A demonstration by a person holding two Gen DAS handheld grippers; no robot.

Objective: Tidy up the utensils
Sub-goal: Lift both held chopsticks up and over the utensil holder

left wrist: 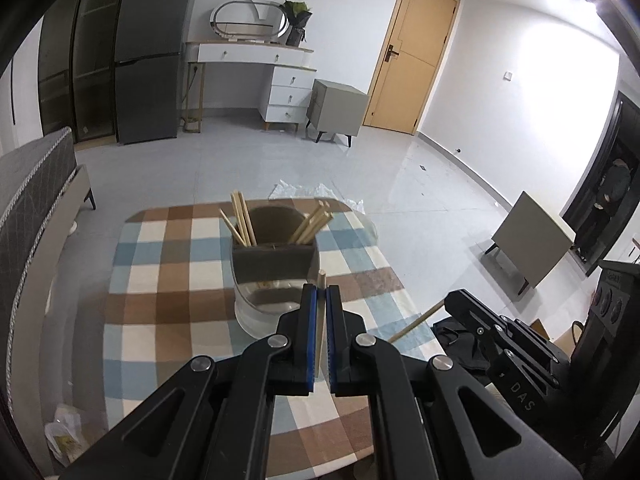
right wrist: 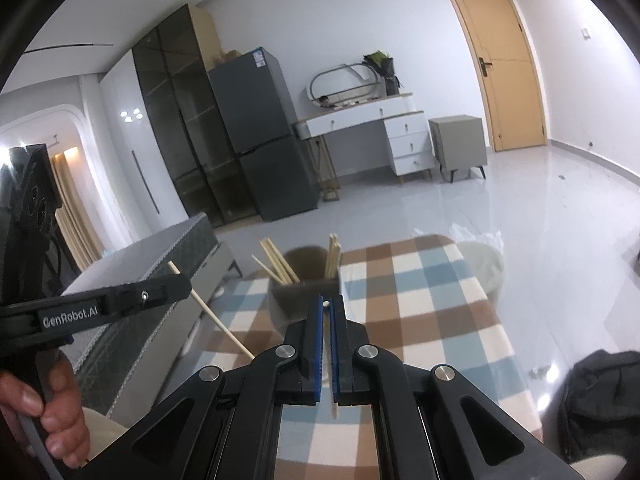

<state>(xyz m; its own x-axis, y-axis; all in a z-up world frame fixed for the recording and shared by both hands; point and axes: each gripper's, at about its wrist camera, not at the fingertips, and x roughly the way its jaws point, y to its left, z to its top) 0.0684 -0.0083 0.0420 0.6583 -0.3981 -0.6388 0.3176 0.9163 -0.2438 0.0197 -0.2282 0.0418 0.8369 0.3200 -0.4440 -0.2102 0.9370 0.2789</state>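
Observation:
A grey utensil holder (left wrist: 274, 264) stands on the checked tablecloth (left wrist: 160, 280), with several wooden chopsticks (left wrist: 242, 220) leaning in it. It also shows in the right wrist view (right wrist: 304, 292). My left gripper (left wrist: 321, 292) is shut on one chopstick (left wrist: 321, 284), just in front of the holder. My right gripper (right wrist: 329, 304) is shut on another chopstick (right wrist: 327, 304), near the holder's front. The right gripper's chopstick (left wrist: 416, 322) shows at the right in the left wrist view. The left gripper's chopstick (right wrist: 216, 320) shows at the left in the right wrist view.
The table (right wrist: 440, 320) stands on a pale tiled floor. A grey sofa (left wrist: 32, 208) is to the left. A fridge (right wrist: 264, 132), a white dresser (right wrist: 380, 128) and a wooden door (right wrist: 500, 60) stand at the back. A black bag (right wrist: 600, 400) lies at the right.

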